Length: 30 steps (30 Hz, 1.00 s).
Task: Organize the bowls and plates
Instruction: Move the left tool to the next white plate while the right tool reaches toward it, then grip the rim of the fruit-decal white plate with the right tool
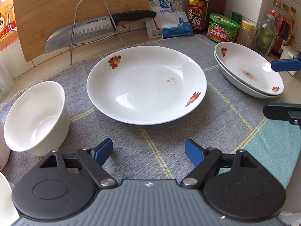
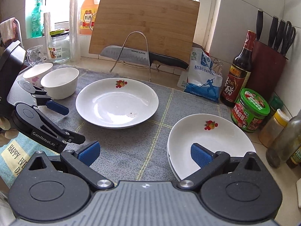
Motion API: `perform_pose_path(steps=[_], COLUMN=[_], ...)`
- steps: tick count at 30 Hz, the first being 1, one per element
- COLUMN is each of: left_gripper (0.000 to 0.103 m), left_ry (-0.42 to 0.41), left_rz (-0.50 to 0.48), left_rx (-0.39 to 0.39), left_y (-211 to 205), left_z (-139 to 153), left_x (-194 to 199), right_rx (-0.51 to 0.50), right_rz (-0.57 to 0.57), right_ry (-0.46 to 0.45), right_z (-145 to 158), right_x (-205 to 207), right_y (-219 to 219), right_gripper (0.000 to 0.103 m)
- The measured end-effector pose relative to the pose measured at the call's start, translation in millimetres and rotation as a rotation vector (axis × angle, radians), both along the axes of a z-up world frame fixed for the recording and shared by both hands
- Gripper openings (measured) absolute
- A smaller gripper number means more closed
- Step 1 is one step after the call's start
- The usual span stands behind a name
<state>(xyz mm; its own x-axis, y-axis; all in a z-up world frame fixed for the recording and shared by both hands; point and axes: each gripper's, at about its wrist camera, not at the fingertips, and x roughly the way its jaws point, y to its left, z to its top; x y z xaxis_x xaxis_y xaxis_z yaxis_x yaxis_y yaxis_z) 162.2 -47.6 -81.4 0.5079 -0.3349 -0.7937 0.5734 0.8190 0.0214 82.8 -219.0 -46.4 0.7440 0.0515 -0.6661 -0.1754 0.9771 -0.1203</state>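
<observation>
Plainly both claws are spread and grasp nothing: left gripper [image 1: 148,151] faces the single plate [image 1: 146,84] at twelve o'clock, bowl [image 1: 35,116] at nine, while right gripper [image 2: 144,154] straddles the near rim of the stacked plates [image 2: 208,143], probably the pile the loose plate should join

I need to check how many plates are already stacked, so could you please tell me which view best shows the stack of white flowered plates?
The left wrist view: the stack of white flowered plates lies unobstructed, both rims visible. In the right wrist view the right gripper partly covers the stack.
</observation>
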Motion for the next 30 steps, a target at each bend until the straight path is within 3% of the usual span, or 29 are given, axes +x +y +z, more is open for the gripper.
perform_pose_path(steps=[2,7,18,23,30], left_gripper=[0.085,0.102,0.103,0.103,0.103], left_ry=[0.008,-0.014,-0.062,-0.085,-0.126], left_rz=[-0.014,-0.048,0.049,0.081,0.121], left_rx=[-0.019,-0.038,-0.04,-0.054,-0.077], left_y=[2,-3,-18,-19,-19], left_z=[-4,-10,-14,-16,-18], left_x=[4,8,18,16,13], right_rx=[-0.016,-0.074,-0.047,-0.025,0.016], right_rz=[-0.01,0.007,0.26,0.378,0.456], right_ry=[0.016,0.036,0.083,0.15,0.29], right_z=[3,7,-1,-7,-27], right_x=[5,18,92,142,203], right_y=[6,18,24,17,16], right_gripper=[0.103,0.103,0.103,0.103,0.103])
